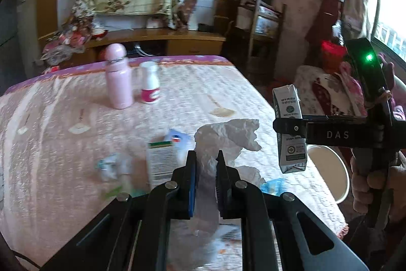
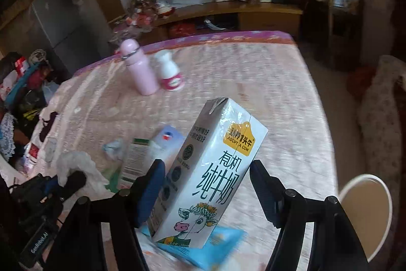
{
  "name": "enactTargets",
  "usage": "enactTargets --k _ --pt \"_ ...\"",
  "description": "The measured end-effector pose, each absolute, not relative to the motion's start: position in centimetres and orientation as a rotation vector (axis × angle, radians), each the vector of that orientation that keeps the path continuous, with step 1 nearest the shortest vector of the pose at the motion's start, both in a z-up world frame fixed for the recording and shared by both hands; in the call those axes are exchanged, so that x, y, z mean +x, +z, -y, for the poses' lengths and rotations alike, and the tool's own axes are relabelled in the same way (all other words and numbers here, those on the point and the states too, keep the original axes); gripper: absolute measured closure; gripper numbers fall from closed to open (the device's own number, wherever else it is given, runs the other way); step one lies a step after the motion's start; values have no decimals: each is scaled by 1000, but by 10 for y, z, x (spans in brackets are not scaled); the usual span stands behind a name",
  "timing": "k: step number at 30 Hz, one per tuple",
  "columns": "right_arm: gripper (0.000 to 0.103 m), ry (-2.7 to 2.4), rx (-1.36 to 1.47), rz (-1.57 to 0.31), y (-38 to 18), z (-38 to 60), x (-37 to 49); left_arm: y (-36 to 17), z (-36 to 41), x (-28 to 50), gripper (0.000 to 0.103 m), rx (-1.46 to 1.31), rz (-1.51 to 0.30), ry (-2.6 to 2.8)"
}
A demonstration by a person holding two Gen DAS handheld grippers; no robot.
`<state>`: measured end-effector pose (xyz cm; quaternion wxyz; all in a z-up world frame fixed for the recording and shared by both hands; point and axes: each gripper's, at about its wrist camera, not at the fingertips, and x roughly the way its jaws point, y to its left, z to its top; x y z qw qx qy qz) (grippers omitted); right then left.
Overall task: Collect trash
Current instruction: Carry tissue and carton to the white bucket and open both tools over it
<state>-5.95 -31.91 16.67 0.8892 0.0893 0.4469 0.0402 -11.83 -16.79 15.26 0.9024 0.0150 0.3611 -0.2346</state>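
Pink quilted table [image 1: 76,144] (cluttered), wooden cabinet [image 1: 162,38] seemingly behind

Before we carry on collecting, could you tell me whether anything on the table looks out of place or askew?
Loose litter lies near the table's front: a crumpled wrapper, a flat green-topped box and a blue packet. The milk carton sits tilted in the right gripper. Both bottles stand upright.

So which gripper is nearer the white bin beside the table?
Right. The right gripper, shut on the milk carton, hangs near the white bin; the left gripper, clamping a white plastic bag, sits over the table, farther off.
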Motion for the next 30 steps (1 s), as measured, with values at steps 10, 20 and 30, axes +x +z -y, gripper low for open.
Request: enactTargets --k 10,20,30 --pt "31 -58 203 -951 153 396 -113 151 236 -142 89 69 -764 -584" --pt "31 -203 216 -981 126 473 -164 143 325 -160 89 112 -796 -662" --pt "35 -355 272 -999 99 552 -207 124 414 -173 89 159 -856 -745"
